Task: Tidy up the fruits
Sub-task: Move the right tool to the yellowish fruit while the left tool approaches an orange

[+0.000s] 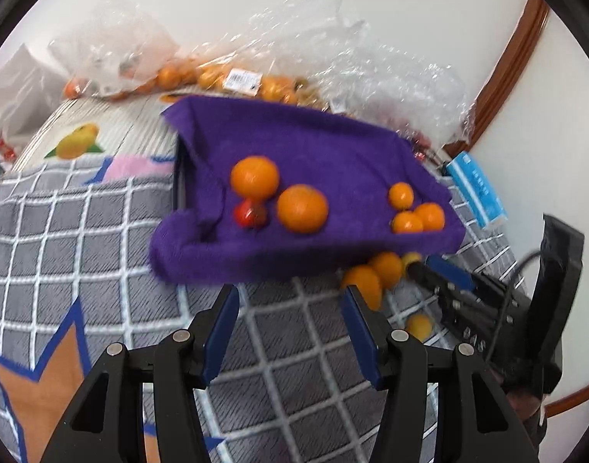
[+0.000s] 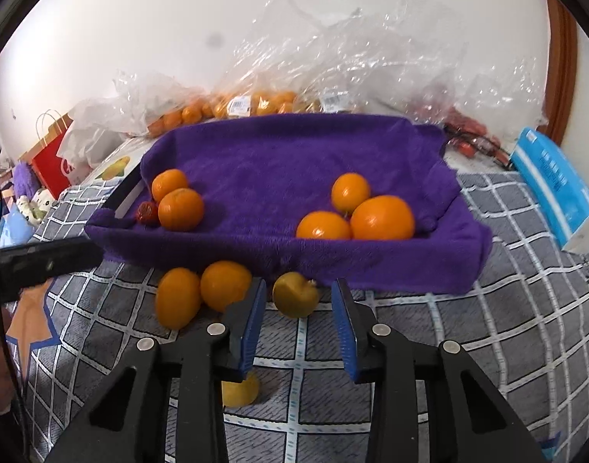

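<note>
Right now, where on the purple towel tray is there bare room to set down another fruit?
The middle of the purple towel tray is free, between the left cluster and the right trio of oranges. The back strip is bare too. Both front corners are crowded.

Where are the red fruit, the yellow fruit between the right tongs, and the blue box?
red fruit [image 2: 147, 213], right wrist view, its middle
yellow fruit [image 2: 295, 294], right wrist view, front face
blue box [image 2: 556, 185], right wrist view, long side

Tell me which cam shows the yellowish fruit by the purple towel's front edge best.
Right wrist. The yellowish fruit sits sharp and whole, just ahead of the open right gripper, against the purple towel. The left wrist view shows only a small sliver, behind the right gripper's fingers.
</note>
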Action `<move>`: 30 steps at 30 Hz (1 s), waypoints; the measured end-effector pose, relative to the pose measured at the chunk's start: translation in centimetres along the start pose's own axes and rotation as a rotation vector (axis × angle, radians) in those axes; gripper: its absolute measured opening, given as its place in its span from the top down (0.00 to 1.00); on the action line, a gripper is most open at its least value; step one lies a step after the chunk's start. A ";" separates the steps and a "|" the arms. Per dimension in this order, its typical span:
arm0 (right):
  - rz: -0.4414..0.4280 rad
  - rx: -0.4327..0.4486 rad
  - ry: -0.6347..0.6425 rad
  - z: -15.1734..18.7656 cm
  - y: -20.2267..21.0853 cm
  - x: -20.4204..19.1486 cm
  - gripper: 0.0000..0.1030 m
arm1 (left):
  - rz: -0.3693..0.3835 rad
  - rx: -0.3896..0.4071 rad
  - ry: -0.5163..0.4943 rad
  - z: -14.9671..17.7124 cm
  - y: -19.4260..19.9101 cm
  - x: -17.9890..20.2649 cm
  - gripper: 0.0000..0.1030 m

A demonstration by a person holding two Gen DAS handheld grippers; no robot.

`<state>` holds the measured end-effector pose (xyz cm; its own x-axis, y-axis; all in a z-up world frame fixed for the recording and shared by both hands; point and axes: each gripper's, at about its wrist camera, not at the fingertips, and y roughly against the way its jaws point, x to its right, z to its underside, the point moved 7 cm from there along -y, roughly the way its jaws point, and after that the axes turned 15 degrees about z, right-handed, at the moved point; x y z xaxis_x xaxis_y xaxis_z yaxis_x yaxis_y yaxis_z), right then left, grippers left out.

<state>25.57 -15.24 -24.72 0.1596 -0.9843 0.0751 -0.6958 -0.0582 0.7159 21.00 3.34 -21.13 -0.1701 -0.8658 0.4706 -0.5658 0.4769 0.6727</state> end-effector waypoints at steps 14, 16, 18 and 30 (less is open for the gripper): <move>0.001 -0.021 0.043 0.3 -1.0 -1.1 0.73 | -0.047 -0.021 0.019 1.3 0.2 -0.8 0.49; 0.002 -0.011 0.031 0.3 -0.7 -0.8 0.73 | -0.035 -0.006 0.018 1.3 0.3 -0.6 0.49; 0.007 -0.001 0.022 0.4 -0.3 -0.4 0.73 | -0.038 0.016 0.008 1.2 0.4 -0.4 0.49; 0.051 0.034 -0.024 1.2 2.2 3.3 0.73 | -0.034 0.002 -0.067 0.7 -1.3 2.2 0.50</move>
<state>23.71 -18.79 -23.68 0.1066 -0.9898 0.0941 -0.7262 -0.0129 0.6874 20.76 0.71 -21.35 -0.2040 -0.8897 0.4085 -0.5738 0.4467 0.6864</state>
